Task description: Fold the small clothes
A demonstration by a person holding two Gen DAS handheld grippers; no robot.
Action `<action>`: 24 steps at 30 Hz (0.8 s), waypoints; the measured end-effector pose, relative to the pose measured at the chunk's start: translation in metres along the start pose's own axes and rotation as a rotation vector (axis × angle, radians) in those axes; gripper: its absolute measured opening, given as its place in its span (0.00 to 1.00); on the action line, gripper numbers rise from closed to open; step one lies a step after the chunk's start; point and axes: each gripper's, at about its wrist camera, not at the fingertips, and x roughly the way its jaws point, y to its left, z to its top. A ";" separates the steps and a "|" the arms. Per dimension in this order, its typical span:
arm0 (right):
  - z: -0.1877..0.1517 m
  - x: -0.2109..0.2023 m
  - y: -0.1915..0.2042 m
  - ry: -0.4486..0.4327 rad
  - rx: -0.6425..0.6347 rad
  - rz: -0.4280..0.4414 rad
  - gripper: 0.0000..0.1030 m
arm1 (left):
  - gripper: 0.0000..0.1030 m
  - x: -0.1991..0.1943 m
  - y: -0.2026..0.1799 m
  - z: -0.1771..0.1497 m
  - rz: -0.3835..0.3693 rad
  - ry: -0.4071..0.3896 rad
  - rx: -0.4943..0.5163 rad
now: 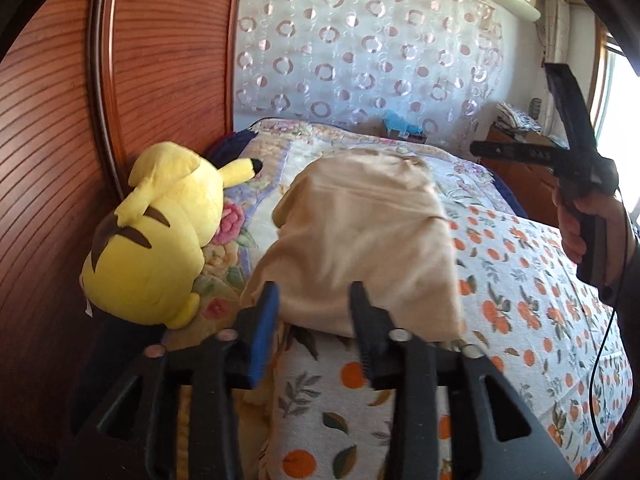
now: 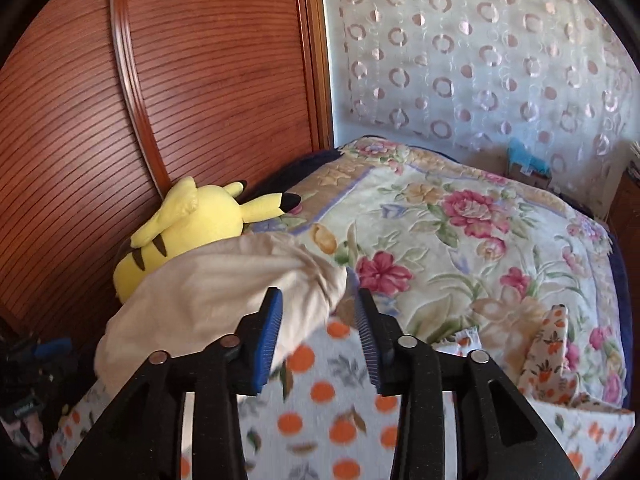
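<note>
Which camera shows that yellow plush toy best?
The left wrist view: the yellow plush toy lies almost wholly visible against the wooden headboard. In the right wrist view, the beige garment hides its lower part.

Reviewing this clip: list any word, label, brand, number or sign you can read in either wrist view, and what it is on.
No text can be read with confidence.
Small pale lettering on a dark object at the lower left edge of the right wrist view: too small and blurred to read.
White tag on the yellow plush toy: no legible print.
</note>
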 end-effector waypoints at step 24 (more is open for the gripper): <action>-0.167 -0.251 0.009 -0.196 0.118 -0.145 0.67 | 0.81 -0.091 -0.158 -0.002 -0.129 -0.169 0.210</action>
